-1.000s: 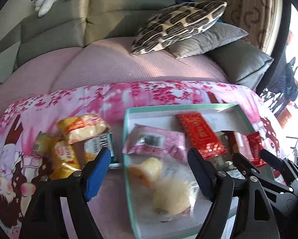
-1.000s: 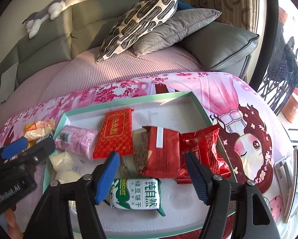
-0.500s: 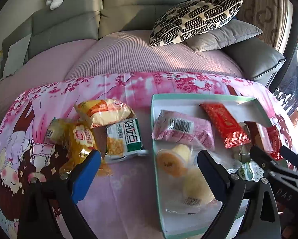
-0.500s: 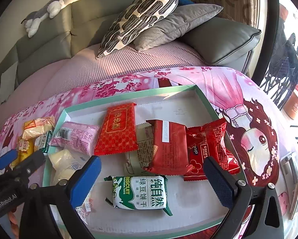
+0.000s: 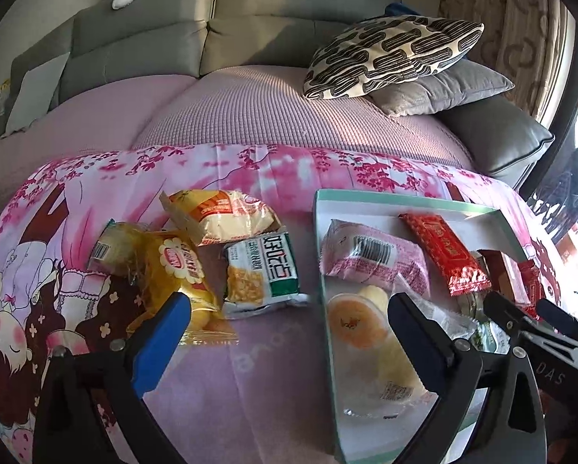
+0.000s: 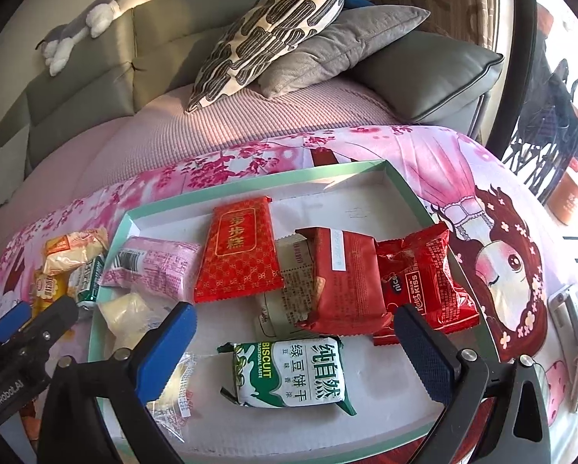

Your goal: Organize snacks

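A shallow mint-rimmed tray [image 6: 250,185] [image 5: 404,195] lies on a pink printed cloth and holds several snack packs: a pink one [image 6: 153,266], red ones [image 6: 240,249], a green biscuit pack [image 6: 289,373] and clear-wrapped cakes [image 5: 370,332]. Left of the tray lie loose snacks: a green-white pack [image 5: 265,274], a yellow-orange bag [image 5: 219,216] and yellow packs [image 5: 169,266]. My left gripper [image 5: 289,328] is open and empty, over the cloth at the tray's left rim. My right gripper [image 6: 296,342] is open and empty above the biscuit pack.
A grey sofa with a pink cover [image 5: 269,108], patterned and grey pillows [image 5: 393,58] and a plush toy [image 6: 80,27] stands behind. A phone-like object [image 6: 571,309] lies at the cloth's right edge. A dark chair [image 6: 551,116] stands at the right.
My left gripper has moved left, away from the tray, so the loose snacks come into view. My right gripper has opened wider and pulled back a little.
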Available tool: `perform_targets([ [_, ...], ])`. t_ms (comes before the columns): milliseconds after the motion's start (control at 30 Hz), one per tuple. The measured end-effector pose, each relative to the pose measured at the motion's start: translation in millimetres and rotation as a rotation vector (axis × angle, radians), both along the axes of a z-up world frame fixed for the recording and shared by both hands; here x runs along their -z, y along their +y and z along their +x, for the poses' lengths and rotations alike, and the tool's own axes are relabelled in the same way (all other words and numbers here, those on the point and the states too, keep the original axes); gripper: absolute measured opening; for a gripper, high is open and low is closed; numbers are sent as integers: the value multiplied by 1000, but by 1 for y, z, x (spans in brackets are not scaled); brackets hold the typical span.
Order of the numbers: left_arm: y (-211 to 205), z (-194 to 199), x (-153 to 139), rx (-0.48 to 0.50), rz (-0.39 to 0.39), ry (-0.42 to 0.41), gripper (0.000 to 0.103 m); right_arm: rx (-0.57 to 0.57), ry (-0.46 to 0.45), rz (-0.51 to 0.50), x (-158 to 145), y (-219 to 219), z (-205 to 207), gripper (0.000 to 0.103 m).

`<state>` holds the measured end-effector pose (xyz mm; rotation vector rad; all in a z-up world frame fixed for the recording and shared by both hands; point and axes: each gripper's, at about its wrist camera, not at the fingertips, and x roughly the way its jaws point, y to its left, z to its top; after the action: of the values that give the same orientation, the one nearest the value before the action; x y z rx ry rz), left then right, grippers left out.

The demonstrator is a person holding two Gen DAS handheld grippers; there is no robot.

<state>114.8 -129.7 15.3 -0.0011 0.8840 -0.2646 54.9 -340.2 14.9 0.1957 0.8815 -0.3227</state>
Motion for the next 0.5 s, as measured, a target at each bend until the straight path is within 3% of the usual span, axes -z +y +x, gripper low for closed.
perform_targets([
  [233,25,1,-6,-52,-22,-9,102,-23,-23,5,-6,10,0,103],
  [500,62,10,-5,-148,39,30,102,-162,-49,10,-13,51,7,103],
])
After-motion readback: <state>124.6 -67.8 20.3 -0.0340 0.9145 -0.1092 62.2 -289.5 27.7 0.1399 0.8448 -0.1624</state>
